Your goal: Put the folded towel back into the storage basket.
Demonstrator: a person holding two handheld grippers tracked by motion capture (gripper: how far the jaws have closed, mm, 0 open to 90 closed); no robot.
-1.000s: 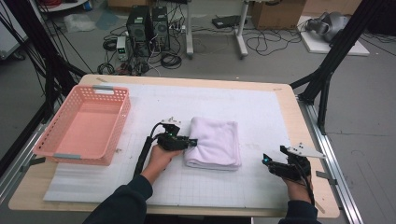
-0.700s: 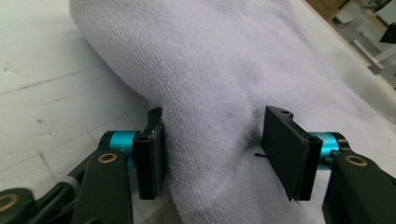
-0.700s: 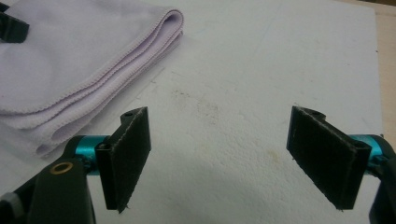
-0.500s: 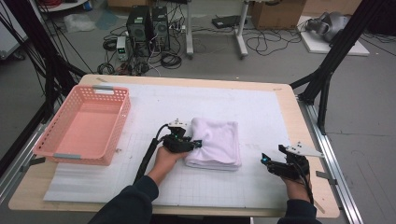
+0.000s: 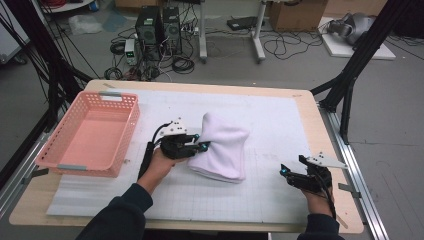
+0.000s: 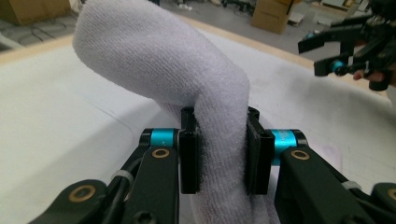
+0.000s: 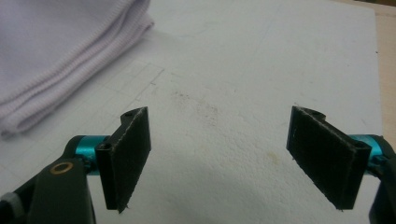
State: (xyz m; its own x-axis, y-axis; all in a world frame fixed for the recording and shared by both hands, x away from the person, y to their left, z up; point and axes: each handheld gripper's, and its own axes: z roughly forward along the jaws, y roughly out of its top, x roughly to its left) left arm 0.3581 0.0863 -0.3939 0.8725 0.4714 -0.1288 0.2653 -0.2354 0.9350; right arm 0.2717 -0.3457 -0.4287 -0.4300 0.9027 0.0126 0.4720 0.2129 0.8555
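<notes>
Nearest the person, at the table's near right edge, the right hand-held black gripper (image 5: 292,175) hangs low over the white gridded mat (image 5: 280,125); its jaws stand wide apart with nothing between them, and in the right gripper view the two dark pads (image 7: 127,156) frame only bare, slightly smudged mat; the folded layers of the towel's edge lie off to that view's upper left, well apart from the pads.

Further in, left of centre, the left hand-held black gripper (image 5: 197,146) points rightward at the folded white terry-cloth towel (image 5: 222,150); its jaws have just been closing, and the left gripper view shows both pads (image 6: 189,161) pressed into a thick fold of the cloth, which bulges up and over them; the pinched left side of the towel is raised off the mat into a hump, while the towel's right and near parts rest on the mat, roughly at the middle of the table; the right gripper (image 6: 343,63) shows farther off in that view's upper right corner, clear of the cloth.

Beyond and to the left, the empty pink plastic lattice basket (image 5: 127,125) sits on the mat's left part, near the left gripper but apart from it; the pale wooden table (image 5: 320,130) shows as a rim around the mat.
</notes>
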